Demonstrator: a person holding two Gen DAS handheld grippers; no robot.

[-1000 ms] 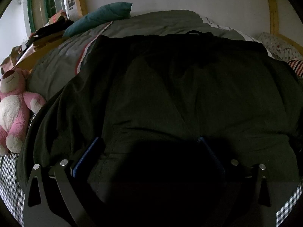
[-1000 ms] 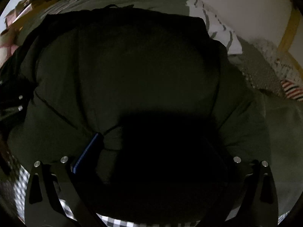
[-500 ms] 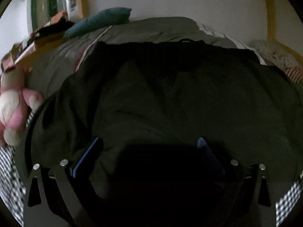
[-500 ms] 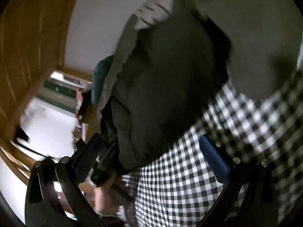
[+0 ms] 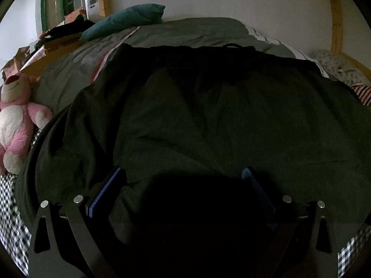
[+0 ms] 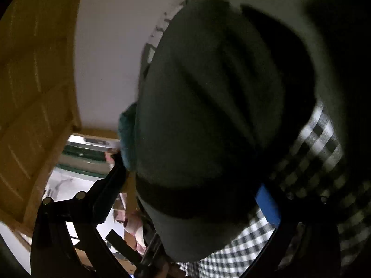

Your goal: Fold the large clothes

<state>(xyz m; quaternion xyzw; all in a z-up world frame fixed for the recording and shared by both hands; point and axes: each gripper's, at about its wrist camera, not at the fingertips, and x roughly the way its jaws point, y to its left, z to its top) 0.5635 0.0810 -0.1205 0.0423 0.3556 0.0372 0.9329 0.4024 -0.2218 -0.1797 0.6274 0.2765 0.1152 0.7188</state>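
A large dark green jacket [image 5: 208,120] lies spread on the bed and fills the left wrist view. My left gripper [image 5: 183,176] is open, its blue pads resting on the jacket's near hem area. In the right wrist view the camera is rolled sideways; the jacket [image 6: 204,106] bulges in front of it. My right gripper [image 6: 190,180] is open, its jaws wide on either side of the jacket's near edge, one blue pad [image 6: 266,203] over the checked sheet.
A pink plush bear [image 5: 16,120] sits at the bed's left edge. A teal pillow [image 5: 125,20] and grey duvet [image 5: 180,32] lie beyond the jacket. Checked sheet [image 6: 320,139] lies under it. A wooden bed frame [image 6: 34,69] and white wall surround.
My right gripper has rolled sideways off the jacket's top and moved in close to the jacket's edge. My left gripper has stayed nearly still on the jacket.
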